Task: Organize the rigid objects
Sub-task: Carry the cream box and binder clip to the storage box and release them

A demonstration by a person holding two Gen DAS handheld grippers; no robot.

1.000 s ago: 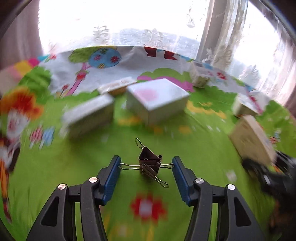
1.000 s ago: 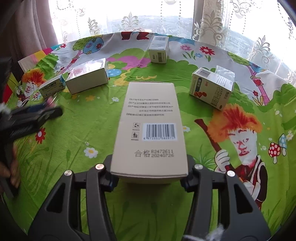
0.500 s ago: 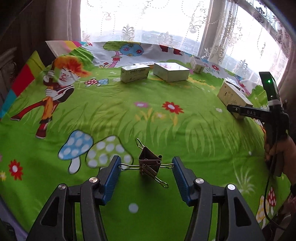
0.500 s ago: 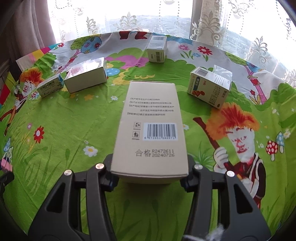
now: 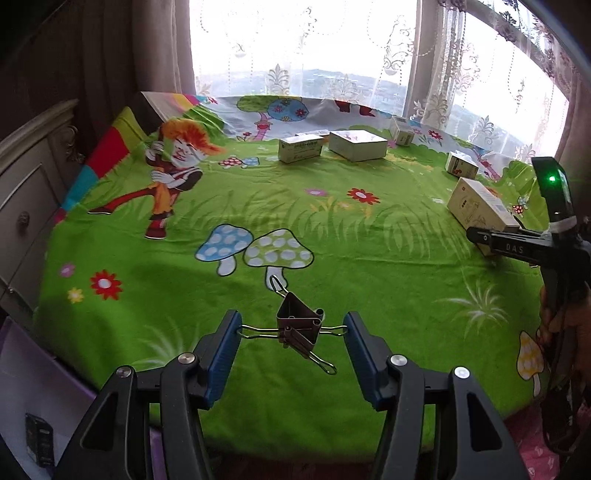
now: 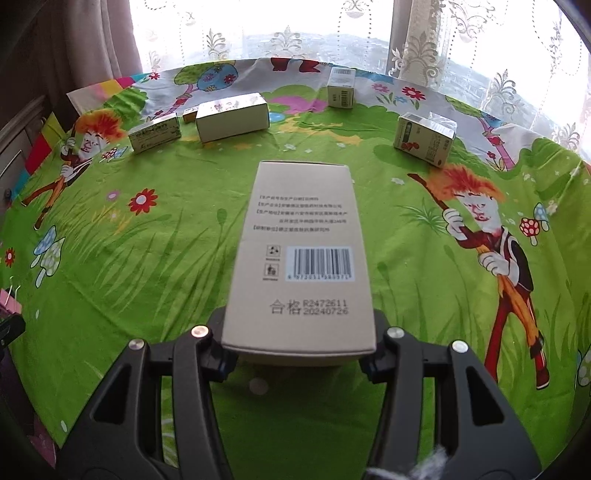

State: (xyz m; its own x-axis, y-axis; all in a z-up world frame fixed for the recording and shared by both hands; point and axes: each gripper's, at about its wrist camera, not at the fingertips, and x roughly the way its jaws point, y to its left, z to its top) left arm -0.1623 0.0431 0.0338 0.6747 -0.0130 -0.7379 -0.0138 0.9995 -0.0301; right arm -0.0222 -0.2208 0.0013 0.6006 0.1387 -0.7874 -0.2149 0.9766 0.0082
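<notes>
Left claw (image 5: 291,334): cluster of metal binder clips (image 5: 300,328) between its pads, above near edge of worktop with cartoon-print green cloth (image 5: 258,206). Right claw (image 6: 297,354): long beige cardboard box (image 6: 301,251) between its pads. Far left: two cartons (image 6: 232,116) side by side. Far centre: small upright carton (image 6: 341,86). Right: cellophane-wrapped carton (image 6: 424,138).

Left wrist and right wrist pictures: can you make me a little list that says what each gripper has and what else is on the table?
left gripper: shut on the binder clips, held by their wire handles
right gripper: shut on the tan box, barcode side up
table cover: green cartoon cloth
boxes lying on the cloth: five small boxes toward the window, such as the white box
behind the table: lace curtain
</notes>
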